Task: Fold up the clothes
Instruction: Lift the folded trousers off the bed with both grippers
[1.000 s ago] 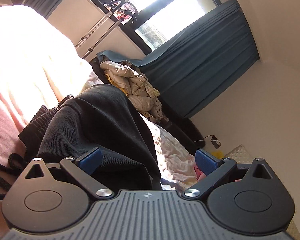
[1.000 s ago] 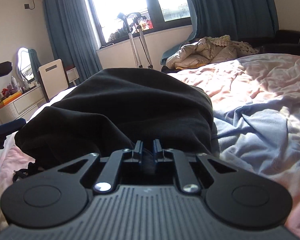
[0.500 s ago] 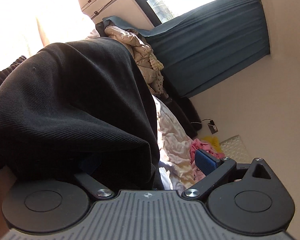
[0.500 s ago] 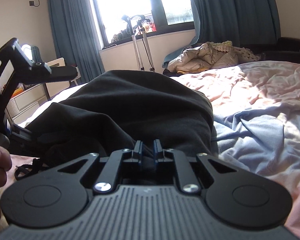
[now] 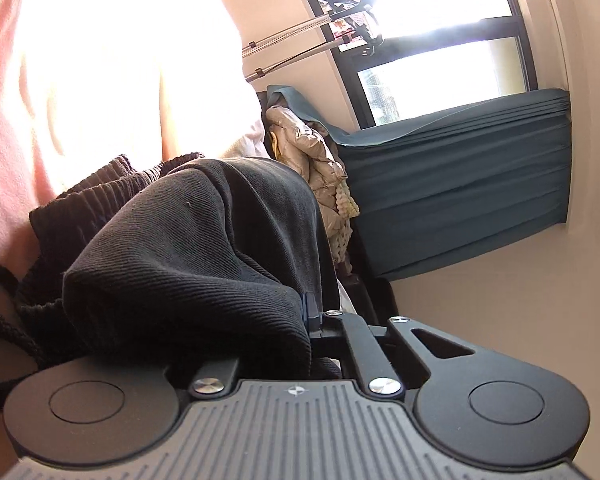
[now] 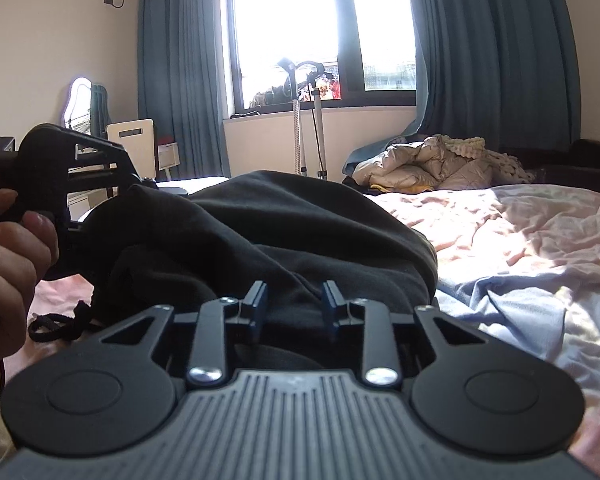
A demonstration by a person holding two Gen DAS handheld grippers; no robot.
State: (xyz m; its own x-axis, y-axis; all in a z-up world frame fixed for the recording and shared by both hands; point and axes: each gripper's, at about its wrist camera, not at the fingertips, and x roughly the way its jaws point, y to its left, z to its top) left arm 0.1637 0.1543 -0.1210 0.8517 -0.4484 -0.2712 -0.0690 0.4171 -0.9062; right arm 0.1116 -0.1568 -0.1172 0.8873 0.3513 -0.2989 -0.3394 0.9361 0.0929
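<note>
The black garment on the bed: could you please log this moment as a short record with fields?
garment: black garment, bunched on the bed
left gripper: shut on a fold of the cloth
right gripper: open, fabric lying between its fingers
drawstring: loose on the pink sheet
background: beige puffer jacket below the window

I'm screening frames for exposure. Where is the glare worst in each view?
Left wrist view: the sunlit pink bedding is blown to white beside the black garment. Right wrist view: the window is clipped and the bedding's sun patch is bright, but the garment stays readable.
</note>
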